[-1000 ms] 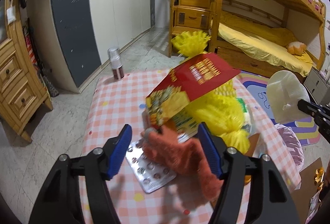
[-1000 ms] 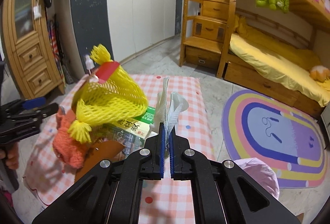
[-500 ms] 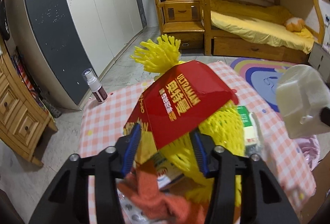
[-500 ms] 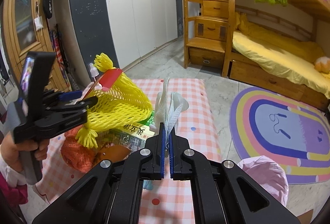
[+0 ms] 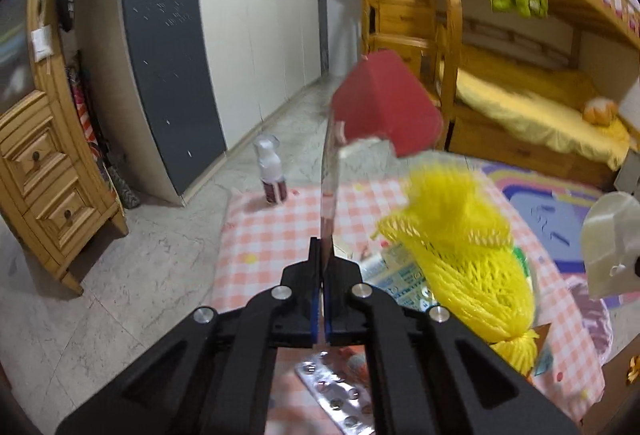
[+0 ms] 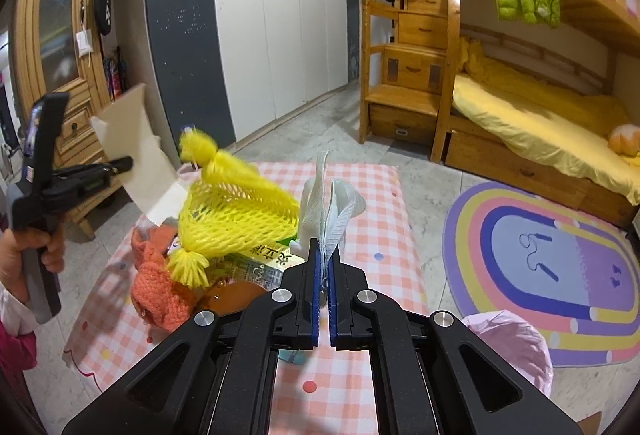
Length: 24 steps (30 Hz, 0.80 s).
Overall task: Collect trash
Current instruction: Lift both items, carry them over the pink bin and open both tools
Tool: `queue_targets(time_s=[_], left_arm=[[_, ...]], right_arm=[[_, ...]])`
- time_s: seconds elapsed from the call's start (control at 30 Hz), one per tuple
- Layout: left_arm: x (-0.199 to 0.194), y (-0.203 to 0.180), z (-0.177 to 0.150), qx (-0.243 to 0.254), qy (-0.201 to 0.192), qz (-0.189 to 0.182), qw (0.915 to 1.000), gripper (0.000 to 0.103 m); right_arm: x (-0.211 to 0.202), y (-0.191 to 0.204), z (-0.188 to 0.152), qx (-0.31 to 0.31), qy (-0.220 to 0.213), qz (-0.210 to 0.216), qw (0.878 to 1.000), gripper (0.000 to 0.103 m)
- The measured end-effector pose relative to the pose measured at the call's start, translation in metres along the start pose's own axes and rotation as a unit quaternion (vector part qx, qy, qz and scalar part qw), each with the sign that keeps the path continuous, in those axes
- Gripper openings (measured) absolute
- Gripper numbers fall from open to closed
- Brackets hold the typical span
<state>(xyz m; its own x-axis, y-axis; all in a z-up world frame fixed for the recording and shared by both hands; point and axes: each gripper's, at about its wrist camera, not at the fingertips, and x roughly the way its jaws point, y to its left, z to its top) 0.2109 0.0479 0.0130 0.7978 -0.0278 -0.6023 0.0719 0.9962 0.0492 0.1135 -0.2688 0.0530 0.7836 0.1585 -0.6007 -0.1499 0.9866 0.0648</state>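
Left wrist view: we see the left hand-held gripper (image 5: 322, 267) with its jaws closed on the edge of a flattened red carton (image 5: 386, 111), which stands up from the pads and is raised clear of the desk (image 5: 256, 231); in the right wrist view the same carton shows its pale inner side (image 6: 132, 159), held at the left of the picture by the left hand-held gripper (image 6: 120, 165), whose handle a person's hand (image 6: 24, 251) grips; we note a pink sleeve below that hand. Right wrist view: the right hand-held gripper (image 6: 323, 263) is pinched tight on a crumpled white wrapper (image 6: 330, 203) that rises from between its pads; in the left wrist view this wrapper (image 5: 608, 243) appears at the right edge. The remaining trash lies in a heap on the desk, which carries a pink checked cloth: a yellow foam net (image 6: 232, 207) on top, an orange knitted piece (image 6: 160, 287) touching it on the left, a printed box (image 6: 260, 263) beneath it, and a silver blister pack (image 5: 336, 395) near the left gripper's body; a small spray bottle (image 5: 272, 171) stands upright at the far corner of the desk, well apart from the heap; a pink bag (image 6: 508, 347) sits beside the desk, near a rainbow rug (image 6: 560, 255).
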Motion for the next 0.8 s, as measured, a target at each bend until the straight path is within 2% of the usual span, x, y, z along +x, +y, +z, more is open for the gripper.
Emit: queue_targets(time_s=[0.2, 0.43, 0.6, 0.8], left_arm=[[-0.059, 0.021, 0.008, -0.022, -0.045, -0.013, 0.9986, 0.000], [-0.117, 0.013, -0.004, -0.025, -0.072, -0.030, 0.9966, 0.000], [-0.147, -0.014, -0.024, -0.022, -0.078, -0.080, 0.9934, 0.000], [-0.154, -0.065, -0.050, 0.009, -0.065, -0.137, 0.9884, 0.000]], right_arm=[[-0.024, -0.003, 0.001, 0.004, -0.018, -0.003, 1.000, 0.003], [-0.052, -0.004, -0.015, 0.018, -0.023, 0.001, 1.000, 0.003], [-0.073, -0.012, -0.036, 0.034, -0.019, 0.002, 0.999, 0.003], [-0.096, -0.026, -0.058, 0.060, -0.015, -0.007, 0.998, 0.003]])
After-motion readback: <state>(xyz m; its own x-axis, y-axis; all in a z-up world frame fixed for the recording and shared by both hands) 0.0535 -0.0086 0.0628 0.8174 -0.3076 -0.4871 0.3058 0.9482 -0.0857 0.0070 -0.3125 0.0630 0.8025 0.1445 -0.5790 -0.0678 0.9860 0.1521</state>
